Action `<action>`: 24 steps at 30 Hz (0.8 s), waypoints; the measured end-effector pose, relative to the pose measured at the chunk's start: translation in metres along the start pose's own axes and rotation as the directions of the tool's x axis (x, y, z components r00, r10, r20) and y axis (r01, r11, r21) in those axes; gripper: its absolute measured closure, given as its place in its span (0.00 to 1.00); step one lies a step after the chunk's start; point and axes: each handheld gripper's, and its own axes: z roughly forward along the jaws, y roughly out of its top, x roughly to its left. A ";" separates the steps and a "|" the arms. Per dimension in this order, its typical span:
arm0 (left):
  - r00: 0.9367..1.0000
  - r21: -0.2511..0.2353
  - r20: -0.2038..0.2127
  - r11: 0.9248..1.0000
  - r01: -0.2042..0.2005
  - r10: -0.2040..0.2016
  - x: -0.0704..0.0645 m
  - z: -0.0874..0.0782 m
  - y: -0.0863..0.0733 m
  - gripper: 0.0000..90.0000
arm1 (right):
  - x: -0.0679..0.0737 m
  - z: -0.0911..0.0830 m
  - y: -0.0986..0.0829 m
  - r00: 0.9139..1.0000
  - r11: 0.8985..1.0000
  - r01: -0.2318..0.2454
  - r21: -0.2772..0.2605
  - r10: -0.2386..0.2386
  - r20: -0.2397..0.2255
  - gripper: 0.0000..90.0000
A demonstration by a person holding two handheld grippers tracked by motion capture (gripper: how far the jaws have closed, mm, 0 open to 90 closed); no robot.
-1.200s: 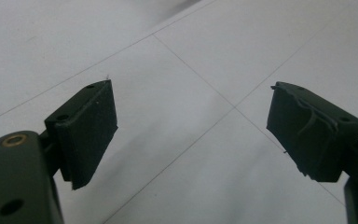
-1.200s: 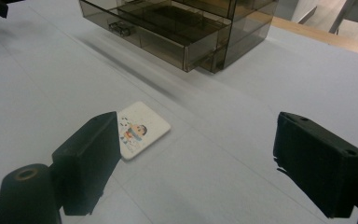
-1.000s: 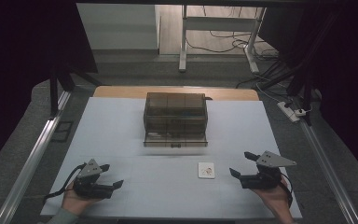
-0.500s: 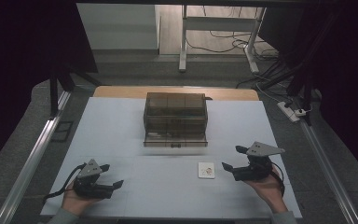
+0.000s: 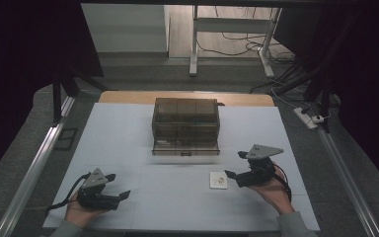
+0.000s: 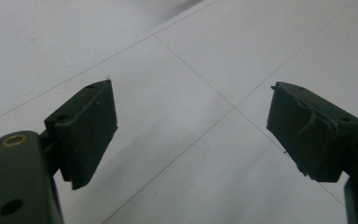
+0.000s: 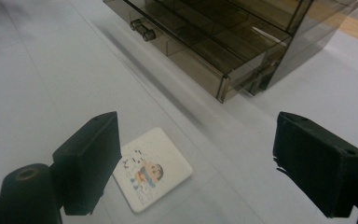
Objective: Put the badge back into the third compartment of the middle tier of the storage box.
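A smoky see-through drawer box (image 5: pixel 185 127) stands mid-table, its bottom drawer (image 7: pixel 200 51) pulled out with a round knob (image 7: pixel 142 29). A small white square card with a cartoon print (image 5: pixel 218 179) (image 7: pixel 151 169) lies flat in front of it. My right gripper (image 5: pixel 233 167) (image 7: pixel 212 158) is open just right of the card, raised a little above the table, jaws wide apart with nothing between them. My left gripper (image 5: pixel 117 186) (image 6: pixel 193 130) rests low at the front left, open over bare white table.
The white table top (image 5: pixel 128 138) has a wooden strip (image 5: pixel 128 97) at its far edge. Metal rails (image 5: pixel 34 173) run along both sides. A power strip (image 5: pixel 310 118) and cables lie on the floor at the right.
My right gripper has moved left and forward toward the card and drawer box. The left gripper has stayed put.
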 end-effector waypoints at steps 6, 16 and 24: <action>1.000 0.003 0.000 1.000 -0.001 0.001 0.000 0.001 0.000 0.17 | 0.000 0.011 0.014 0.999 0.999 0.026 0.027 -0.025 -0.041 0.17; 1.000 0.003 -0.002 1.000 -0.002 0.002 0.001 0.001 0.000 0.17 | 0.005 0.033 0.027 0.991 0.994 0.076 0.082 -0.066 -0.115 0.17; 1.000 -0.006 0.000 1.000 0.002 -0.002 0.001 -0.002 0.000 0.18 | 0.006 0.042 0.024 0.980 0.979 0.120 0.162 -0.090 -0.178 0.16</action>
